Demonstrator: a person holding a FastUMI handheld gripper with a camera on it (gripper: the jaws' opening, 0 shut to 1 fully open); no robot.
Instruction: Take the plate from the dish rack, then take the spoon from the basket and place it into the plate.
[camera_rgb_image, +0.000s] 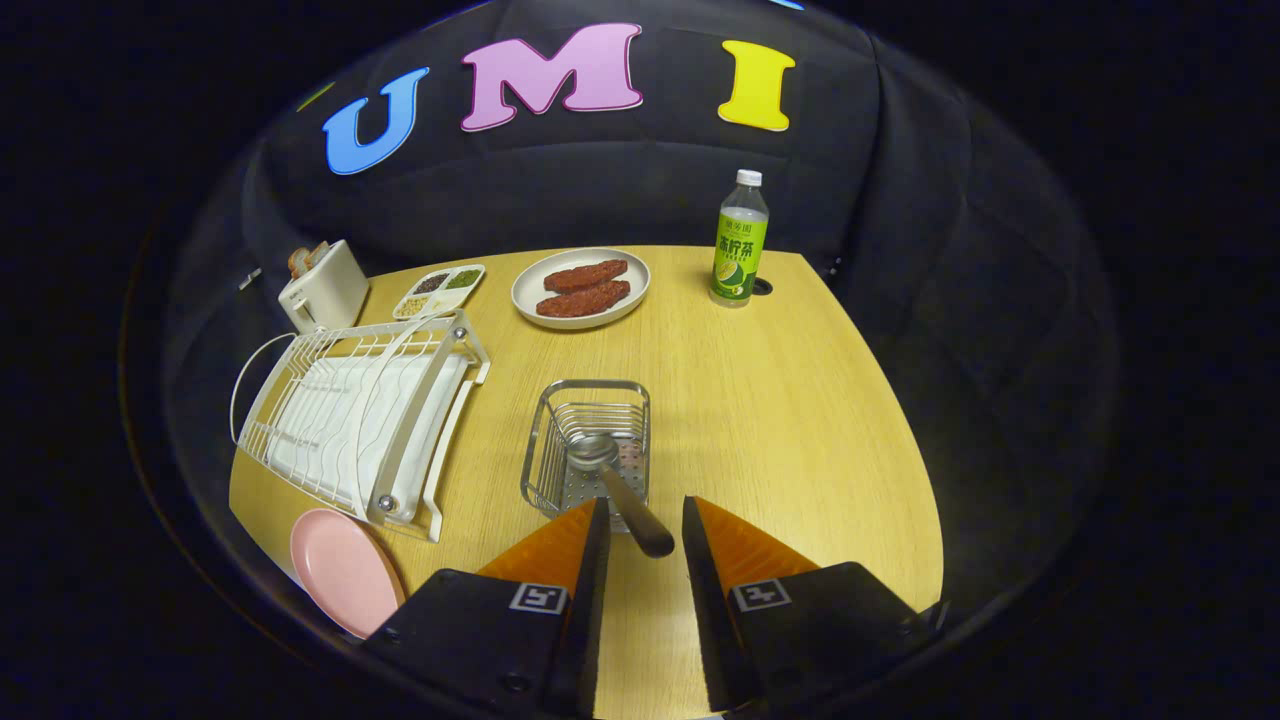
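Spoon handle sat between my hand-held gripper's parted fingers, untouched, bowl in basket; pink plate lay at counter edge beside dish rack.

Staged kitchen setup in a recording booth: black cloth wall behind a wooden table carrying a dish rack, toaster, plate of food and a bottle at the far edge.
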